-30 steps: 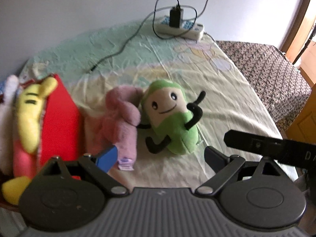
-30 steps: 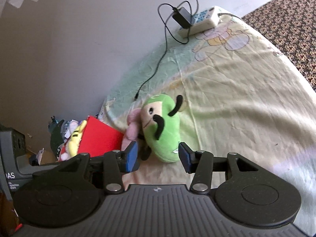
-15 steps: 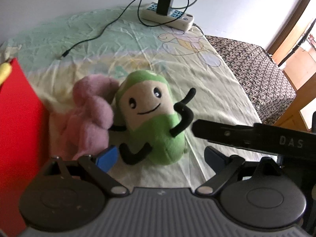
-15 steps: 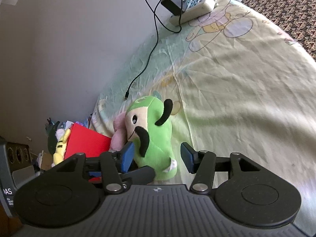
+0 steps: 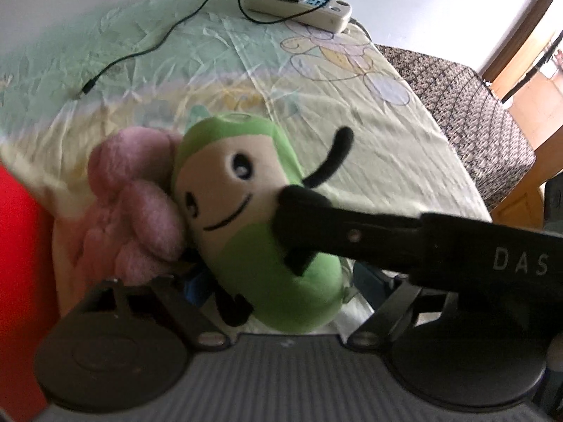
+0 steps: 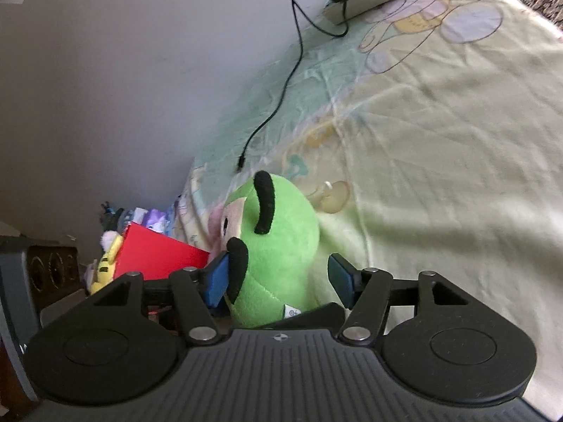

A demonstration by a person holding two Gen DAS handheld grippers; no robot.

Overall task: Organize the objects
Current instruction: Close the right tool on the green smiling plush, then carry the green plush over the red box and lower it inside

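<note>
A green plush toy (image 5: 267,256) with a cream face and black limbs lies on the bed sheet (image 5: 369,133), leaning on a pink plush (image 5: 137,211). My left gripper (image 5: 278,285) straddles its lower body. Its jaws are closing, and a thin gap still shows at the right pad. My right gripper (image 6: 278,279) comes in from the side with the green plush toy (image 6: 281,246) between its fingers. Those jaws are opening: the left blue pad (image 6: 218,277) touches a black arm and the right pad stands clear. One right finger (image 5: 334,228) crosses the toy's face.
A red box (image 5: 21,281) stands left of the plush toys, with a yellow plush (image 6: 105,263) beside it. A white power strip (image 5: 299,3) and a black cable (image 5: 140,49) lie on the far sheet by the wall. A patterned cover (image 5: 475,105) lies beyond the sheet's right edge.
Both grippers have come down and in on the green plush. The left jaws have narrowed around its lower body and the right jaws have widened. The right finger now lies across its face.
</note>
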